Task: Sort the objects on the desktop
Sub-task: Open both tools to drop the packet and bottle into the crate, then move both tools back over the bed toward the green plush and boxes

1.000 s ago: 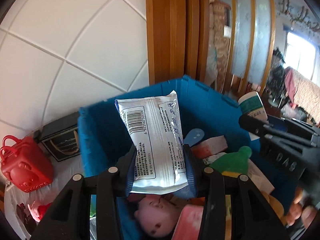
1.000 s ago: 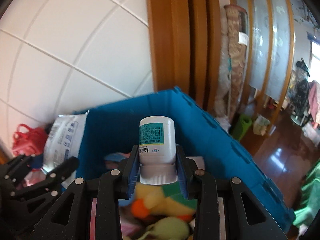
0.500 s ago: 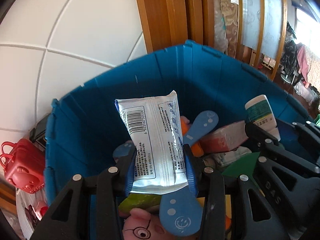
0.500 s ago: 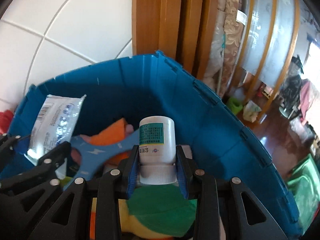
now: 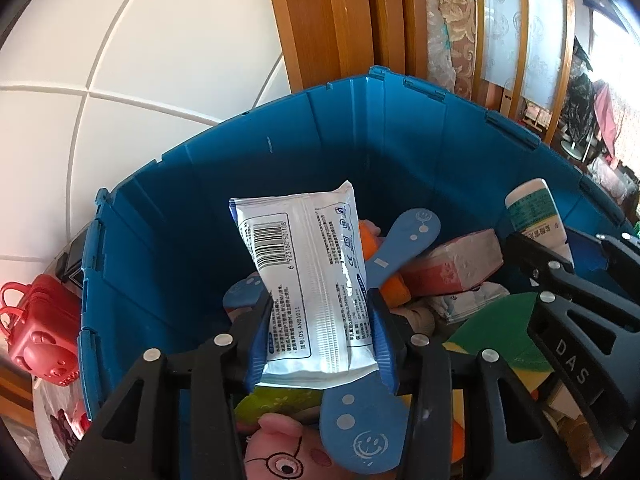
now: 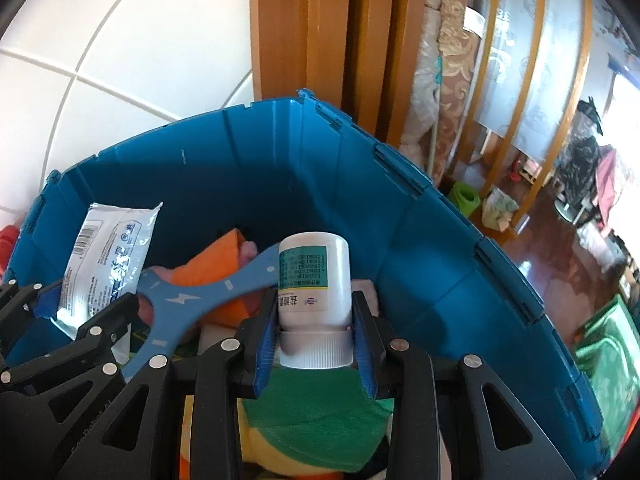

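Note:
My left gripper [image 5: 320,312] is shut on a white wet-wipe packet [image 5: 308,280] with a barcode, held inside the blue bin [image 5: 360,128]. My right gripper [image 6: 314,320] is shut on a white medicine bottle [image 6: 314,280] with a green label, cap toward me, also inside the bin [image 6: 420,264]. The packet shows at the left of the right wrist view [image 6: 104,256]; the bottle shows at the right of the left wrist view [image 5: 536,216]. The bin holds a blue plastic boomerang toy [image 5: 400,248], an orange item [image 6: 212,256], a pink plush [image 5: 280,452] and a green and yellow plush [image 6: 316,420].
A red toy bag [image 5: 36,332] and a dark box [image 5: 72,256] sit outside the bin on the left. A white tiled wall [image 5: 120,60] and a wooden door frame [image 5: 332,20] stand behind the bin. A wooden floor [image 6: 552,216] lies off to the right.
Both grippers have moved forward and down from above the bin's near rim into the bin, each still holding its object. The bin's walls now surround both.

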{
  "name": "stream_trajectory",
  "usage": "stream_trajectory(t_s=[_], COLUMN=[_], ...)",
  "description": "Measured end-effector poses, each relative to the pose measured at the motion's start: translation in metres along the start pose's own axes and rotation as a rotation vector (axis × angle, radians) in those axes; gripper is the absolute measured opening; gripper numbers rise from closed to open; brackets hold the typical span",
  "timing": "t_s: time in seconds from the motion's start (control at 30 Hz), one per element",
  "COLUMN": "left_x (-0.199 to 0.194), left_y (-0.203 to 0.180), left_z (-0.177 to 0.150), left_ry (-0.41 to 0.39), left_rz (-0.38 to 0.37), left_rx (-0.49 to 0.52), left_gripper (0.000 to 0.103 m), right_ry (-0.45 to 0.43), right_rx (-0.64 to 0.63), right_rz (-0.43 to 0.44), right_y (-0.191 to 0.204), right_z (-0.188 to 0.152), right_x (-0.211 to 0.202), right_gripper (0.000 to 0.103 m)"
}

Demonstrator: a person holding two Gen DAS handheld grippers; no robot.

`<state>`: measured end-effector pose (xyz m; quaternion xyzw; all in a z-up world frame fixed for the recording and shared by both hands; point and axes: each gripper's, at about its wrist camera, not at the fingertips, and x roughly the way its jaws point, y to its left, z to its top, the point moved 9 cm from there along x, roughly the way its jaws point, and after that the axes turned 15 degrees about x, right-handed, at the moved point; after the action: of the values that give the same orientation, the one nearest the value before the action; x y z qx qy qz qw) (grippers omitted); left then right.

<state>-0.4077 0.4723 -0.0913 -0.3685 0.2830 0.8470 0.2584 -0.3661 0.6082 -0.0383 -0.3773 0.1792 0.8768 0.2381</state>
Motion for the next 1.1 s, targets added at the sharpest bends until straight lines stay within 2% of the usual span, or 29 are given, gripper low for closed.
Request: stream_trajectory(t_s=[0.07, 0.2, 0.33, 0.4, 0.53, 0.57, 0.67, 1.1], left_x=[0.0023, 0.0039, 0.0043, 0.0051, 0.0066, 0.0066, 0.0065, 0.0063], left_y=[-0.0039, -0.0045, -0.0038, -0.0033, -0.0025, -0.0025, -0.0028, 0.0004], left_z=[-0.0013, -0.0031, -0.0042, -0.0053, -0.0066, -0.0066, -0.0073, -0.0103], left_ry=[0.015, 0.026, 0.029, 0.034, 0.04, 0.04, 0.043, 0.051], left_rz=[-0.005, -0.003, -0.003, -0.005, -0.008, -0.007, -0.007, -0.013], left_rx=[0.014, 0.02, 0.018, 0.016, 0.01, 0.01, 0.011, -0.007], left_gripper=[0.047, 0.066, 0.068, 0.068, 0.068, 0.068, 0.068, 0.068], right_ry=[0.003, 0.008, 0.008, 0.007, 0.007, 0.002, -0.004, 0.043], right_rx=[0.002, 0.005, 0.005, 0.005, 0.008, 0.009, 0.006, 0.03], right_rz=[0.0, 0.0, -0.001, -0.002, 0.003, 0.004, 0.006, 0.003], right_y=[-0.0005, -0.0005, -0.0002, -0.0005, -0.001, -0.0012, -0.0003, -0.0039], right_z=[0.0003, 0.0, -0.0003, 0.0, 0.0002, 0.0011, 0.002, -0.0028], right_x=[0.0011, 0.002, 0.0019, 0.002, 0.0015, 0.0004, -0.0008, 0.0045], right_gripper=[0.034, 0.034, 0.035, 0.042, 0.085, 0.092, 0.103, 0.103])
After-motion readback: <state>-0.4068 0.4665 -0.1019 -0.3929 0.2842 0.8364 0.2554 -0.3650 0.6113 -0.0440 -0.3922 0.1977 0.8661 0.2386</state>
